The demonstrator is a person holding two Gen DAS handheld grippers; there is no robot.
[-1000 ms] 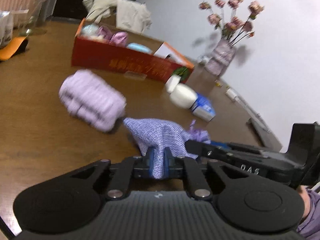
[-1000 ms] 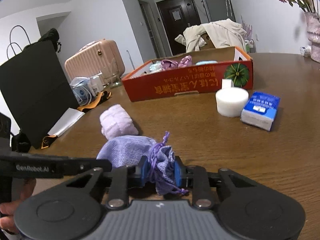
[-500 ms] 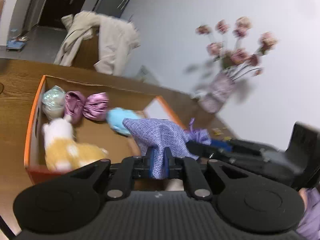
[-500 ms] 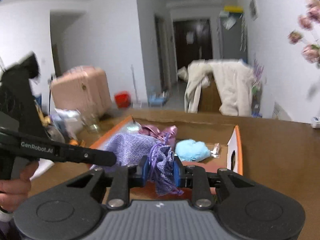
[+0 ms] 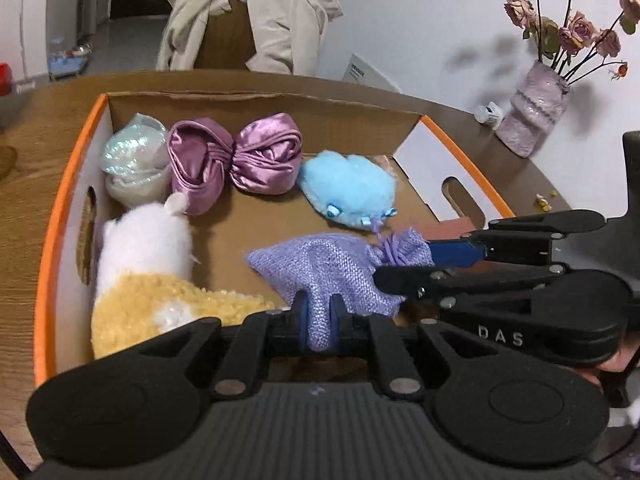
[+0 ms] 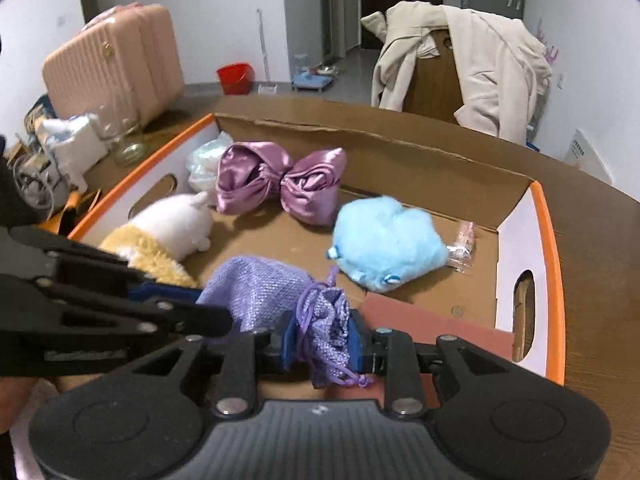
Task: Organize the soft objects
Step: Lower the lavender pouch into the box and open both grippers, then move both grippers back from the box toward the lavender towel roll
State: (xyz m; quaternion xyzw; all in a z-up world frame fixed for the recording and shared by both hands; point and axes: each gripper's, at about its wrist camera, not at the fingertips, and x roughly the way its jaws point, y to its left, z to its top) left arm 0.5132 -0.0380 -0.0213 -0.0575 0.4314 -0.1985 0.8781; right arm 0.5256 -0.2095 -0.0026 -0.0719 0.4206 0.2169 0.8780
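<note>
Lavender drawstring pouch [image 5: 320, 268] hangs between both tongs, over open cardboard box [image 5: 60, 216] on counter [image 6: 600, 248]. Left tongs [image 5: 319, 326] pinch bottom corner of pouch; right tongs [image 6: 323, 340] pinch gathered neck by cord. Left grip has just begun to loosen, cloth still between pads. Pouch looks light, limp, coarse weave, not slippery; sags between holds. Neck gather seems surest hold. Below in box: blue plush [image 6: 384, 236], satin bow [image 6: 280, 180], white-and-tan plush [image 5: 148, 264].
</note>
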